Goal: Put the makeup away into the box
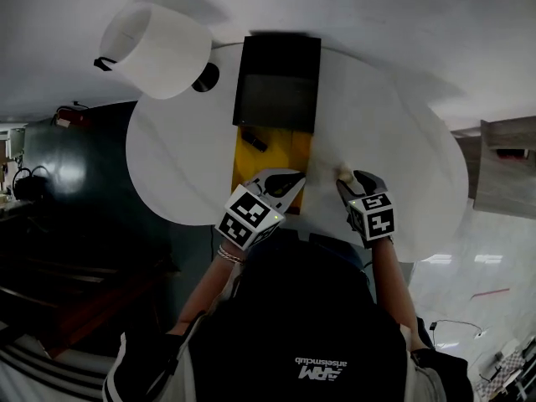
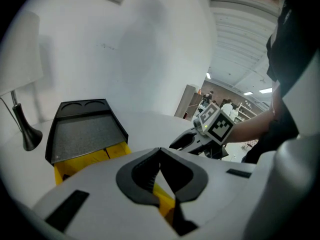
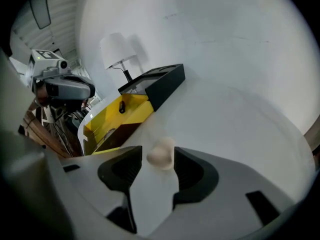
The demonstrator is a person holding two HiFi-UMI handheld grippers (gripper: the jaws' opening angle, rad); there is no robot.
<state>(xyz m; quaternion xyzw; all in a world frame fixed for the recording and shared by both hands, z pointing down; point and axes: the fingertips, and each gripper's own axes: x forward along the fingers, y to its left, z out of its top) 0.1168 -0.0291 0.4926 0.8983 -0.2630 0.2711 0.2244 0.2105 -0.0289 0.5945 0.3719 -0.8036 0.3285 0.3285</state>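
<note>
Just right of the yellow box [image 1: 295, 156], on the smooth round white table [image 1: 402, 141], a pale egg-shaped makeup sponge [image 3: 161, 155] is sitting between the spread jaws of the right gripper [image 3: 155, 166] (too blurred to tell which way it is pointing). Over the box, the left gripper [image 2: 160, 156] is hovering with jaws closed on nothing. Inside the box, a small dark stick [image 1: 255, 141] is lying slantwise near the raised matte black lid [image 1: 276, 78].
</note>
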